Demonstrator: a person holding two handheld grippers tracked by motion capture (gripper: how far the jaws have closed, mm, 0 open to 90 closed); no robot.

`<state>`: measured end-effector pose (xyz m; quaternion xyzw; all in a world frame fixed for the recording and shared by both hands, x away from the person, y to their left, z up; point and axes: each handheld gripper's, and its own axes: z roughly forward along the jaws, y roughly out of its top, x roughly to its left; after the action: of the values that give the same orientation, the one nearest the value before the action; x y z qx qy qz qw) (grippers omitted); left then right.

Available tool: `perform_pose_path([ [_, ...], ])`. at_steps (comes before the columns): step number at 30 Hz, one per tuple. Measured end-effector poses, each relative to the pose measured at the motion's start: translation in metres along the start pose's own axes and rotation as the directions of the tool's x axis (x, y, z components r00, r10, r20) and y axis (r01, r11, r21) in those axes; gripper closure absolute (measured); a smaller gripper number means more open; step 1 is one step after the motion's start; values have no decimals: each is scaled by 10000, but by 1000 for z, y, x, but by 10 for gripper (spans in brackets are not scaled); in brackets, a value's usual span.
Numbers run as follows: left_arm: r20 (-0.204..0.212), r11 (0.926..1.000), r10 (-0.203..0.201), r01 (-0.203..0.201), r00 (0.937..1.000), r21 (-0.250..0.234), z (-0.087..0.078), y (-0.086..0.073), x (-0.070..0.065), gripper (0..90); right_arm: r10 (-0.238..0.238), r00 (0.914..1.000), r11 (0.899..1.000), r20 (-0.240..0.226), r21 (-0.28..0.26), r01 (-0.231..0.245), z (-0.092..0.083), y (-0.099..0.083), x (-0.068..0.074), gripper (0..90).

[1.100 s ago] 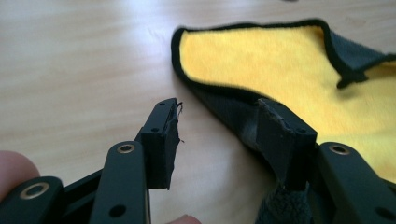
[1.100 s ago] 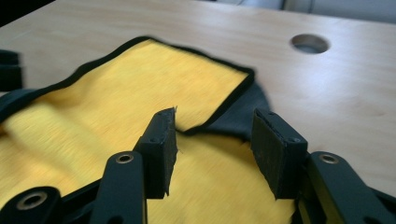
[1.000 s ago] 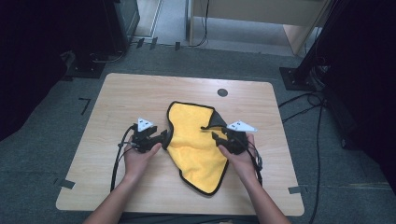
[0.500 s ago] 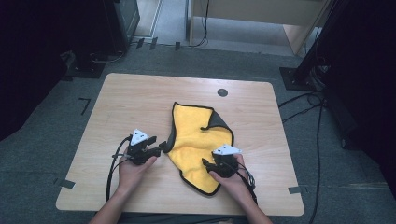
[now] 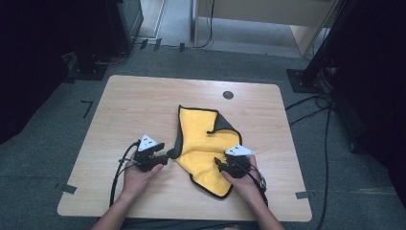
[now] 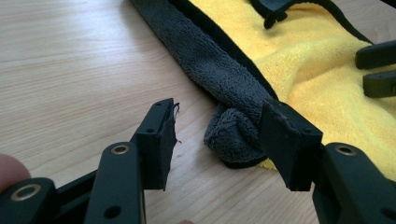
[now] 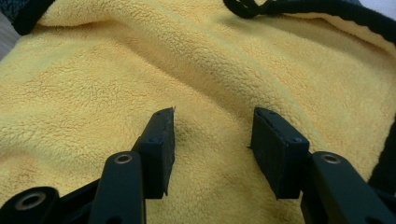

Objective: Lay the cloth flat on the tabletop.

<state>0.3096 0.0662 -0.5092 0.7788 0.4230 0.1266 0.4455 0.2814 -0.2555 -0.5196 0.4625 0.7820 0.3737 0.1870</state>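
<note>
Yellow cloth point(image 5: 203, 148) crumpled mid-surface point(image 5: 143, 105), its grey underside folded over at the left edge, left gripper point(image 6: 217, 135) jaws parted around that grey fold, just opened further, right gripper point(image 7: 212, 140) jaws apart over yellow pile, cloth edges cut off in both gripper views

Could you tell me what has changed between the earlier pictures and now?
The right gripper moved from the cloth's right edge down toward the person, onto its near part, jaws open over the yellow pile. The cloth's lower part narrowed. The left gripper stayed at the cloth's left edge, jaws open beside the grey fold. The table is unchanged.
</note>
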Motion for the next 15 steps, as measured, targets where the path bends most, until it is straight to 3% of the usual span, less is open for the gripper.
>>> perform_pose_path([
  [3,45,10000,11,-11,10000,66,3,-1,-1,460,242,9997,9996,-81,-152,-243,-5,4,-3,500],
  [4,68,10000,-20,19,10000,85,4,-2,-1,460,488,9987,9969,-169,-611,-498,-8,12,-10,547],
  [5,78,9999,-61,60,10000,115,5,-2,-1,460,488,9987,9969,-169,-611,-498,-8,12,-10,547],
  [6,97,9999,-38,37,9999,145,6,-2,-1,462,1084,9940,9886,-171,-1028,-1096,-7,23,-19,590],
  [8,109,9999,-13,11,9999,129,7,-2,-2,463,1216,9926,9854,38,-1206,-1203,-5,28,-23,602],
  [10,97,9999,31,-32,9999,139,7,-3,-3,468,1311,9900,9837,522,-1309,-1234,4,38,-29,602],
  [12,124,9999,-18,16,9999,130,7,-3,-3,470,1336,9888,9829,660,-1361,-1237,15,48,-31,565],
  [13,130,9999,-71,70,9999,129,8,-4,-2,470,1161,9906,9846,725,-1393,-1053,22,52,-31,545],
  [14,148,9998,-127,125,9998,133,8,-4,-2,470,576,9965,9892,612,-1385,-487,36,59,-28,519],
  [15,148,9998,-127,125,9998,133,8,-4,-2,470,576,9965,9892,612,-1385,-487,36,59,-28,519],
])
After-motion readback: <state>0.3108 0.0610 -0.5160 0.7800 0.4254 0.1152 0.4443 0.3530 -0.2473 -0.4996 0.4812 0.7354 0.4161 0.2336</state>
